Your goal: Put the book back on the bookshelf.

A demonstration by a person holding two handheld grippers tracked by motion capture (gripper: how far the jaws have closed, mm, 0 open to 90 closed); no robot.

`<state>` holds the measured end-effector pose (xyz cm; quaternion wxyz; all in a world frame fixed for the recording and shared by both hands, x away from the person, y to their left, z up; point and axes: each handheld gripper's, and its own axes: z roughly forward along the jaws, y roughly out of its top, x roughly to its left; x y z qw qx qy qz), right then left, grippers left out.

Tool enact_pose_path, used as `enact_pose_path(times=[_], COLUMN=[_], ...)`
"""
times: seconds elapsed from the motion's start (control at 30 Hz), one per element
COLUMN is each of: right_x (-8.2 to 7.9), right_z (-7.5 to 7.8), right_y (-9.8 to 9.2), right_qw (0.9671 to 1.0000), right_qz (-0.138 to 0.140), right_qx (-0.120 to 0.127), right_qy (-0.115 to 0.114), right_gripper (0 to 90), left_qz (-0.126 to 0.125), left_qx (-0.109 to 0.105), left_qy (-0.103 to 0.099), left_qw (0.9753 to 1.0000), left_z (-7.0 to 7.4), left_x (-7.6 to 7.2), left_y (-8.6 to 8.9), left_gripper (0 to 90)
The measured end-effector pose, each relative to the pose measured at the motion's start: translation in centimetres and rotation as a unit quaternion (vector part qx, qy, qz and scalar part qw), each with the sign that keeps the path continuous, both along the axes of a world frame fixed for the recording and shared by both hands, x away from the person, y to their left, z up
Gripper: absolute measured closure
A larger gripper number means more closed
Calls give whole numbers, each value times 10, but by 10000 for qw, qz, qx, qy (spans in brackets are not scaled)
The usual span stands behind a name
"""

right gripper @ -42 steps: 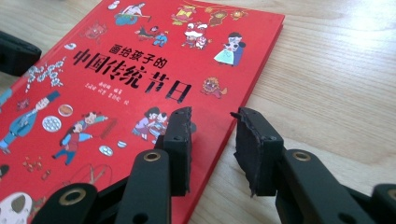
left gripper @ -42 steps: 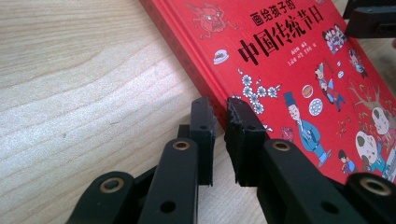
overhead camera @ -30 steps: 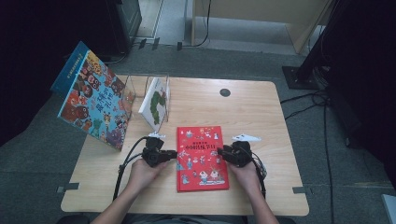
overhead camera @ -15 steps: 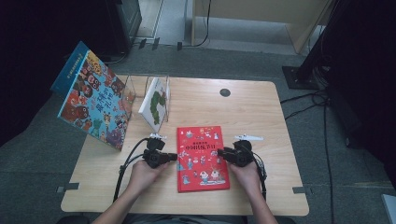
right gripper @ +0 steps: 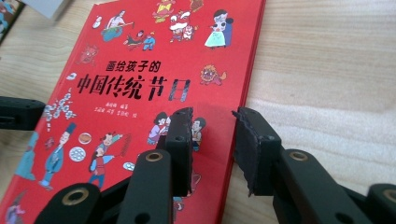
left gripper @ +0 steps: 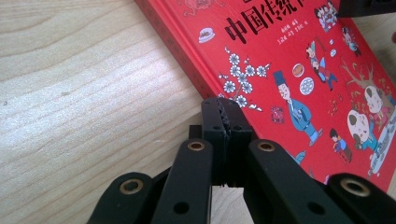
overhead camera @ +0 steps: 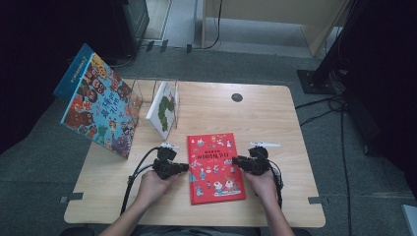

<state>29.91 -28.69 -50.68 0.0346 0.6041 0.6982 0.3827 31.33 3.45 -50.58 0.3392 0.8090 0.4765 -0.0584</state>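
Observation:
A red picture book (overhead camera: pixel 214 166) lies flat on the wooden table (overhead camera: pixel 275 118), between my two grippers. My left gripper (overhead camera: pixel 185 167) is at the book's left edge. In the left gripper view its jaws (left gripper: pixel 223 116) are pressed together with nothing between them, tips against the book's spine edge (left gripper: pixel 187 56). My right gripper (overhead camera: pixel 236 160) is at the book's right edge. In the right gripper view it (right gripper: pixel 212 128) stands open, one jaw over the red cover (right gripper: pixel 140 60) and the other over bare wood, straddling the edge.
A large colourful book (overhead camera: pixel 96 109) leans at the table's left edge. Beside it a clear stand (overhead camera: pixel 147 91) holds a white and green book (overhead camera: pixel 164 109). A black round grommet (overhead camera: pixel 237 97) sits near the far edge. Bare wood lies right of the red book.
My right gripper has shifted slightly down and in toward the book's right edge. The left gripper and the book have barely moved.

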Motion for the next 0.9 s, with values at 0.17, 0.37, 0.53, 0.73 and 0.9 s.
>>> enact_pose_path(times=[0.17, 0.37, 0.53, 0.73, 0.9], right_x=[-1, -3, -1, 1, 3], right_z=[2, 3, -3, 1, 1], right_y=[-1, -3, -7, -2, -8], right_qw=[10000, 10000, 9997, 9996, 9977], right_qz=[14, 28, 53, -106, -279], right_qx=[25, 74, 197, 97, 431], right_qy=[66, 20, 101, 242, 451], right_gripper=[679, 691, 694, 718, 729], left_qz=[57, 45, 14, 48, 72], left_qx=[-16, -23, -32, -4, -44], left_qy=[29, 32, 23, 12, 75], left_qw=[10000, 10000, 10000, 10000, 9999], left_z=[0, 0, 0, 0, 0], left_x=[-1, -1, -1, -2, -1], left_y=[0, 1, 0, -1, 0], left_gripper=[900, 900, 900, 900, 900])
